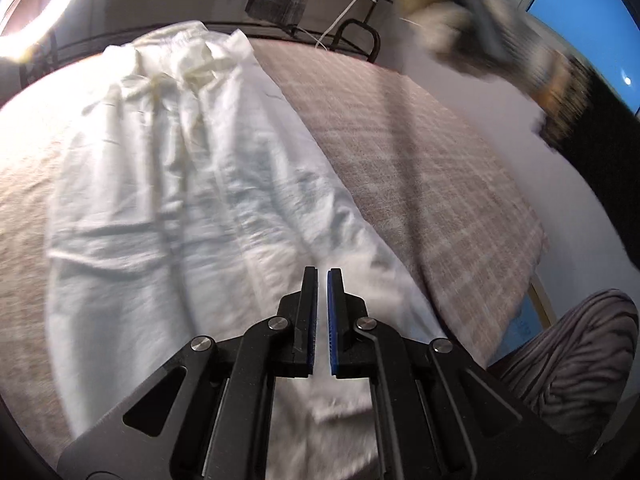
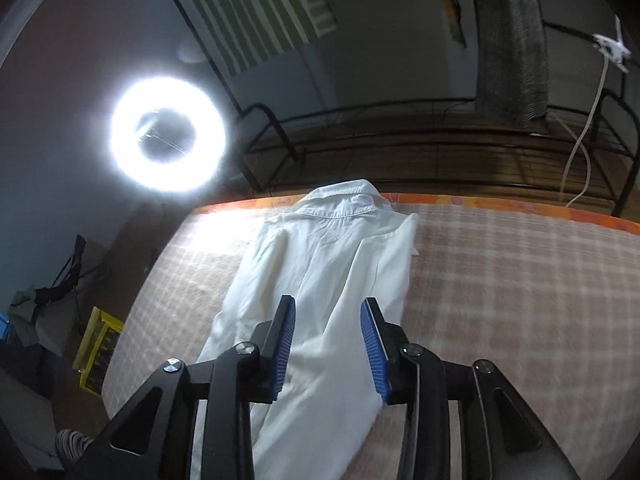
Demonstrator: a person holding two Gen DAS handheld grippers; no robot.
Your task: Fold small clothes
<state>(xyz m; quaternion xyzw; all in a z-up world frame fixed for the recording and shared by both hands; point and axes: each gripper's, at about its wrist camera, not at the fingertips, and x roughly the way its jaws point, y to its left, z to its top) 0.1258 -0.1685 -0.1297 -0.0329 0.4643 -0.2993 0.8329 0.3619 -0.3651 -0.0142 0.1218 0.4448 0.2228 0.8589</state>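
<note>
A white collared shirt (image 1: 180, 200) lies lengthwise on a pink checked cover (image 1: 420, 160). In the right wrist view the shirt (image 2: 328, 264) is narrow, its sides folded in, with the collar (image 2: 340, 204) at the far end by the cover's orange edge. My left gripper (image 1: 322, 274) hovers over the shirt's near right part, its jaws almost together, and I see no cloth pinched between them. My right gripper (image 2: 330, 304) is open above the shirt's lower half; the cloth shows between the blue pads (image 2: 372, 344) without touching them.
A bright ring light (image 2: 168, 136) stands past the far left corner. A black metal rack (image 2: 440, 140) and a white cable (image 2: 580, 152) sit behind the cover. A yellow crate (image 2: 98, 344) is on the floor at left. A person's striped trouser leg (image 1: 572, 360) is at the near right.
</note>
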